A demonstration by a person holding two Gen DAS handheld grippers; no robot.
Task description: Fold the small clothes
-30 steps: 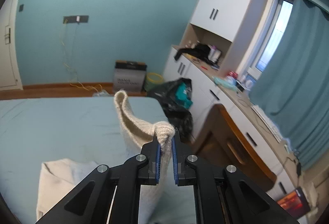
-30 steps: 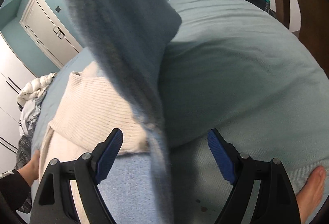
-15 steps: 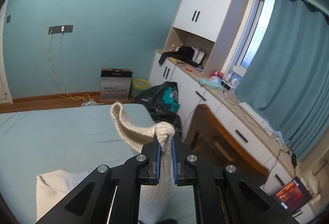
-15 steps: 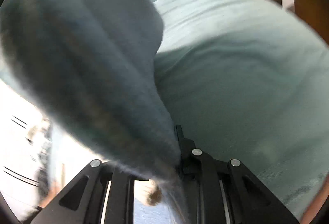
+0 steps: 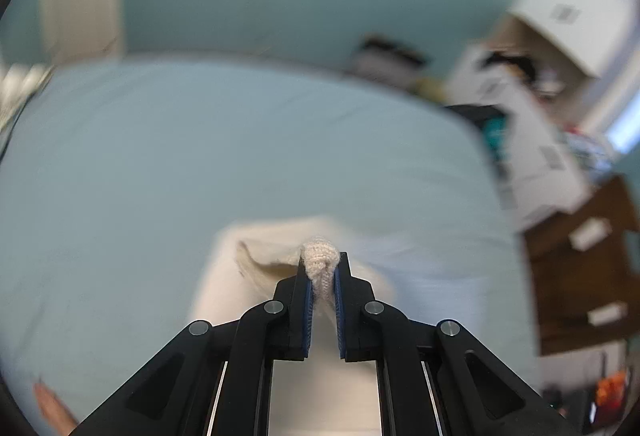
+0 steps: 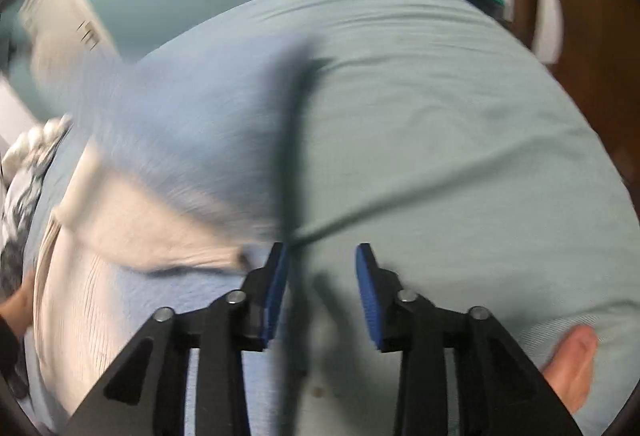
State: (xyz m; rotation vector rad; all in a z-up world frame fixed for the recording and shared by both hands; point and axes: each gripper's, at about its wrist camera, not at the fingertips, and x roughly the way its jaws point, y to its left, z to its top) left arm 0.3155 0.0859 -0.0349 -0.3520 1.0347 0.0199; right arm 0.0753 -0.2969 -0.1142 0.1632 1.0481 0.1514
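The left gripper [image 5: 322, 276] is clamped tight on a bunched edge of the cream knitted garment [image 5: 318, 262], the knit poking up between its blue pads. The rest of that garment trails down under the gripper onto the pale blue bed sheet [image 5: 200, 156], though the whole left wrist view is smeared with motion blur. Over to the right, the white cabinets [image 5: 536, 140] and a brown wooden desk [image 5: 580, 256] are only rough shapes.

Now the right gripper [image 6: 322, 264]: its jaws are partway apart and opening. A dark blurred edge of the blue-grey garment [image 6: 192, 124] runs down just beside its left blue pad, and the pads are not pressing on it as far as can be seen. That blue-grey cloth spreads up and to the left across the bed [image 6: 440, 116], lying over the cream ribbed piece [image 6: 132, 228] beside it. The blur makes it hard to tell exactly where the cloth ends.

At the lower right there's a bare foot [image 6: 572, 368] on the sheet, and a hand in a dark sleeve [image 6: 16, 304] shows at the far left edge.
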